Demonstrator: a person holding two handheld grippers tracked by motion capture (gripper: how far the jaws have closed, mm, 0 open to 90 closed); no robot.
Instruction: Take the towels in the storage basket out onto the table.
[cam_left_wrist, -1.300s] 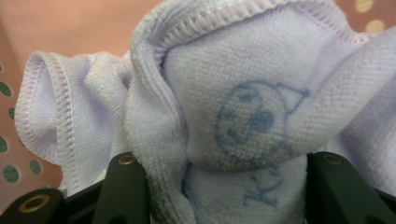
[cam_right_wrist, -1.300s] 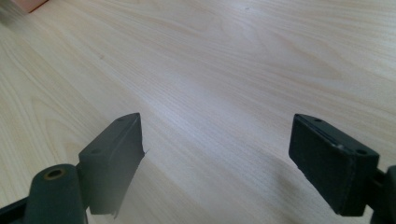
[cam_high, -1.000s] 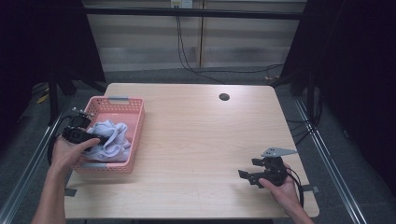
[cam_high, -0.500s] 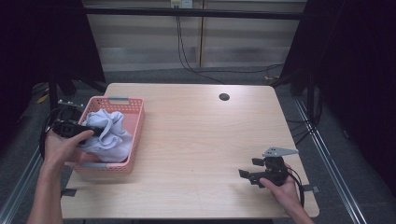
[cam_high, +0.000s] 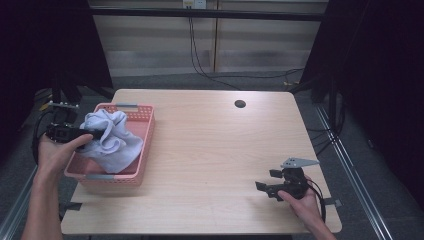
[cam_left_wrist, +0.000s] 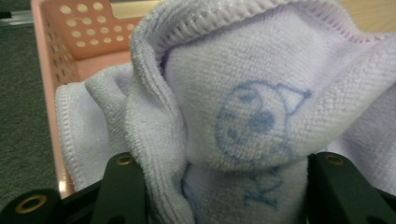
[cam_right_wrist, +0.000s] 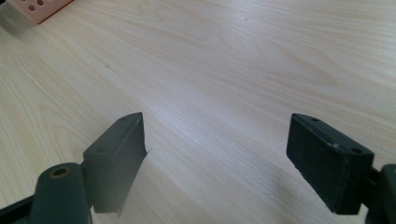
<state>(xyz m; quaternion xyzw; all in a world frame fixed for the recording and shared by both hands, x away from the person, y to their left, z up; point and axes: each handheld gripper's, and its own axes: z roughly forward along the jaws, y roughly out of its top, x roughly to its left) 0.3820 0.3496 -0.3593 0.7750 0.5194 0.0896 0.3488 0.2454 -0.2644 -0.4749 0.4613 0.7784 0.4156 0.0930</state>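
Wooden table (cam_high: 210, 150) waits bare ahead of your right gripper (cam_high: 270, 189), jaws apart, while your left gripper (cam_high: 95, 134) clamps the towel (cam_high: 112, 140), lifted partway from the basket (cam_high: 142, 160).

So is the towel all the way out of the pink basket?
Not quite. The left gripper pinches the bunched towel and holds its top above the basket, but its lower folds sit inside.

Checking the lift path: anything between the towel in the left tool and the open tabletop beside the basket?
Only the pink basket wall on its table side: the towel still hangs inside it from the left tool. Past that rim, the table is bare up to the right tool.
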